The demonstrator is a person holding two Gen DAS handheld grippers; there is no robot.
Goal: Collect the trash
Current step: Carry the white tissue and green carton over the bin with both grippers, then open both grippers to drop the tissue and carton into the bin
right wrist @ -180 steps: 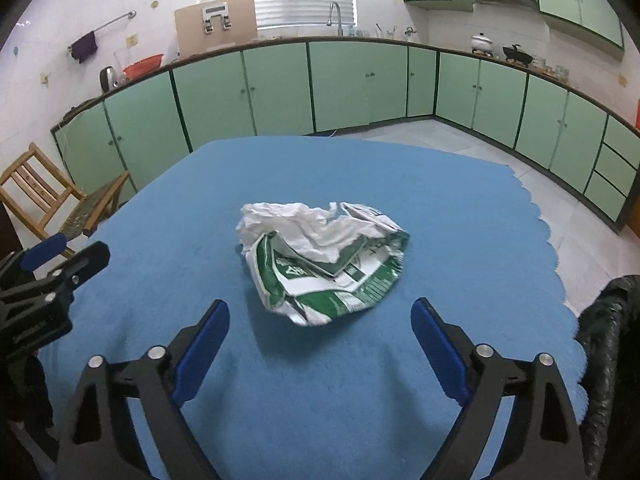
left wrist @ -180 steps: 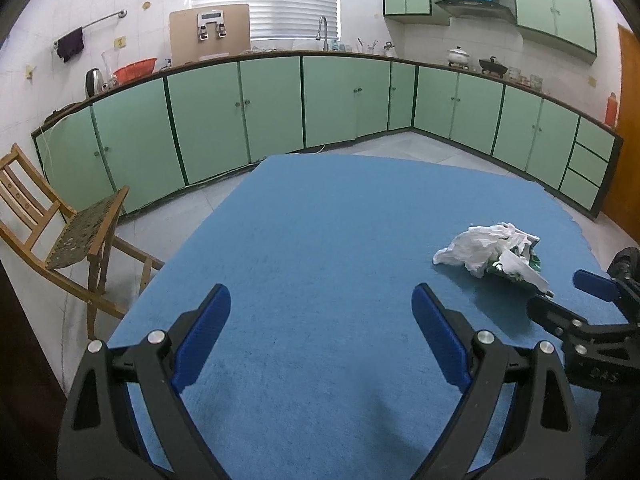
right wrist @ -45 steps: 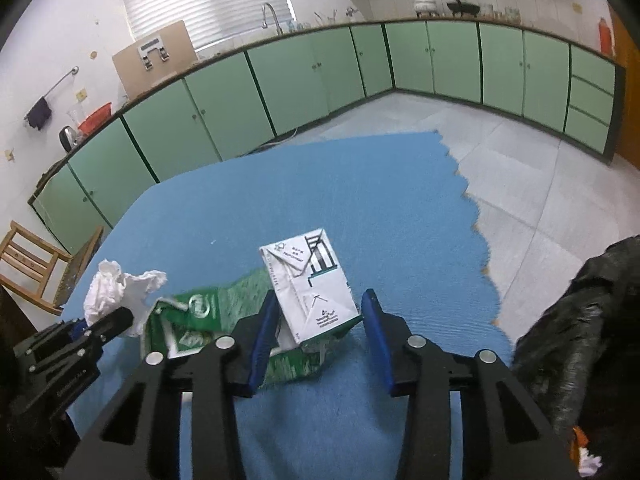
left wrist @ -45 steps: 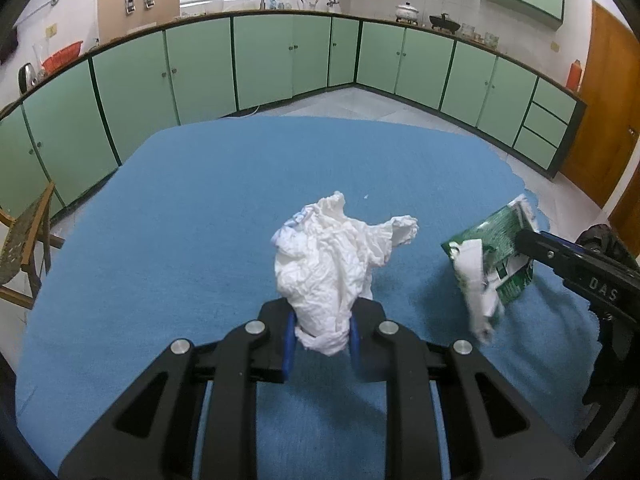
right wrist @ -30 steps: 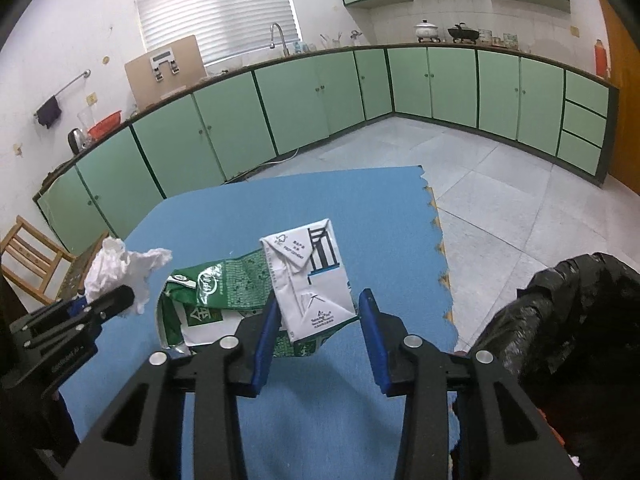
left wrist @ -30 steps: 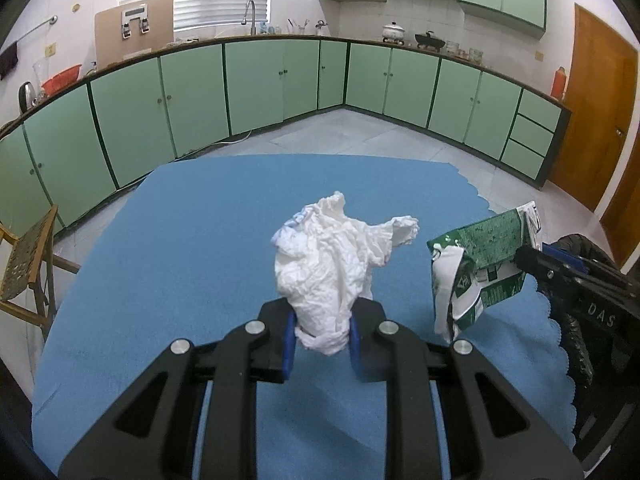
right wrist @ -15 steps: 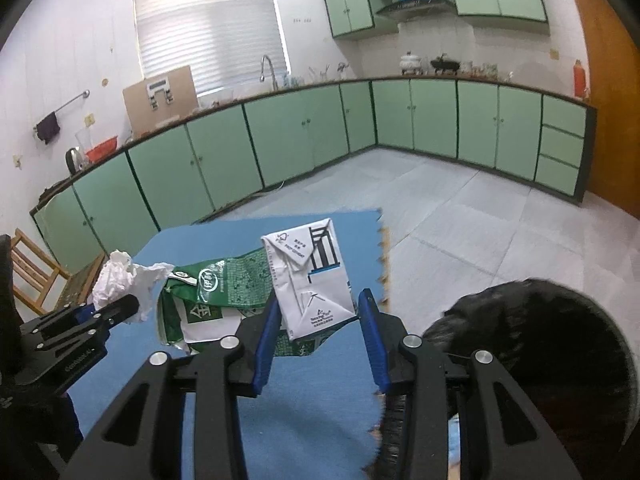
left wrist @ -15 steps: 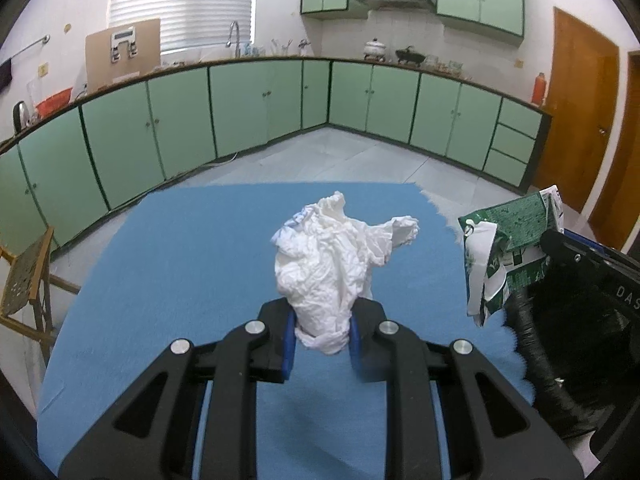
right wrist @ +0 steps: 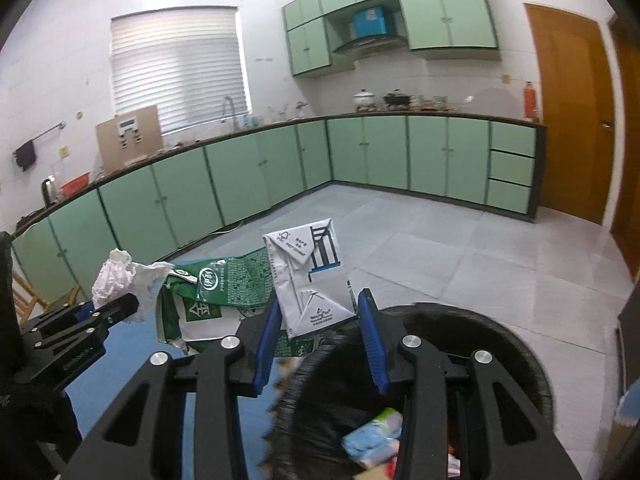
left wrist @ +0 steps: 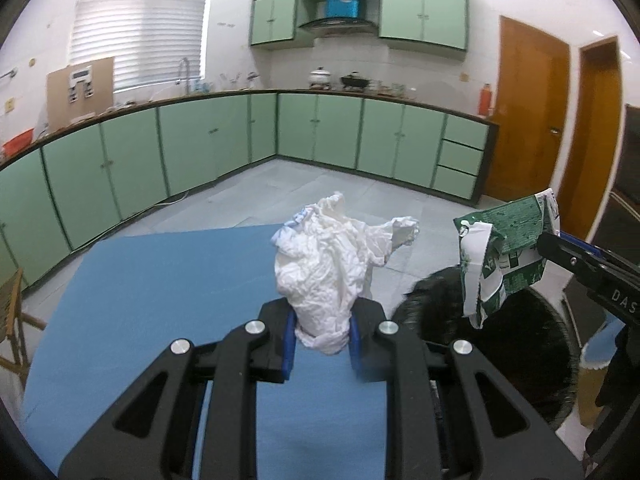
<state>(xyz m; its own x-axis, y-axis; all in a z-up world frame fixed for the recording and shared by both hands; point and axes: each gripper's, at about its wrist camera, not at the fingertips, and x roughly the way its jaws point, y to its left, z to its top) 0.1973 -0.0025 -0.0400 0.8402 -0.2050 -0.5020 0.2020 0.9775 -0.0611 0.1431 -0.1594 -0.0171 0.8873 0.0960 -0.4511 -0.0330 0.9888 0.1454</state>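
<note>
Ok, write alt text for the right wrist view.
The right gripper is shut on a flattened green and white carton, held just above the rim of a black-lined trash bin with litter inside. At left, the left gripper holds crumpled white paper over a blue table, with green kitchen cabinets behind.

A kitchen with white tiled walls (right wrist: 400, 76) and a pale grey tiled floor (right wrist: 460, 240). Mint-green base cabinets (left wrist: 200, 152) curve along the far walls under a dark countertop, with matching wall cabinets (right wrist: 440, 16) above. A window with white slatted blinds (right wrist: 180, 68) glows far left. Orange-brown wooden doors (left wrist: 528, 120) stand right.
</note>
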